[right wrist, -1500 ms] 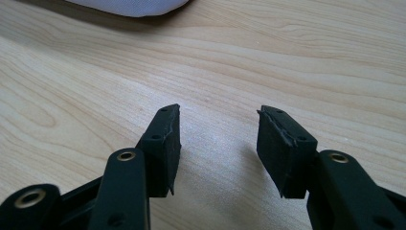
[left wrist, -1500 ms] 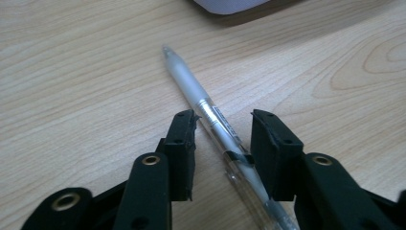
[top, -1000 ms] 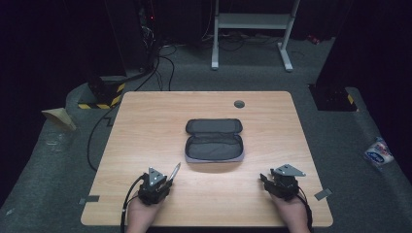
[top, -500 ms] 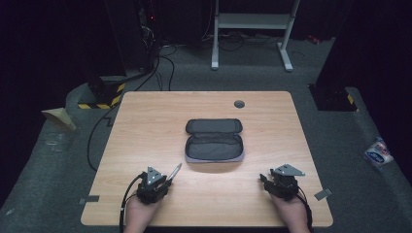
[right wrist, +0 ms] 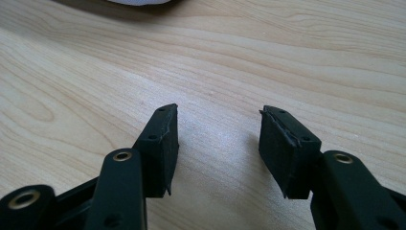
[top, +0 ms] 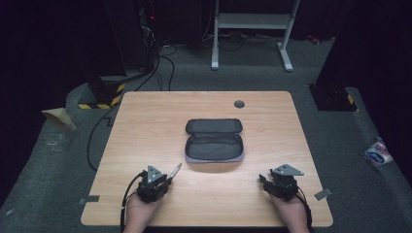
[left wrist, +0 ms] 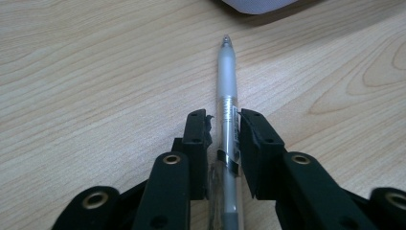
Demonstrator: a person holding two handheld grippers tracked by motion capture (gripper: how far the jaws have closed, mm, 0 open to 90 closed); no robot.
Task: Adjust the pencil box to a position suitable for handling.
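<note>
Left gripper is being kept clamped on the pen; jaws have just been closing further, pads pressed on both sides of the barrel. Pen tip is being pointed ahead toward the case, just short of its near edge. Right gripper is being held open, jaws just widened, nothing between them, bare table underneath. Case is lying unzipped mid-table, well apart from the right gripper. Both grippers are being held near the table's front edge.
</note>
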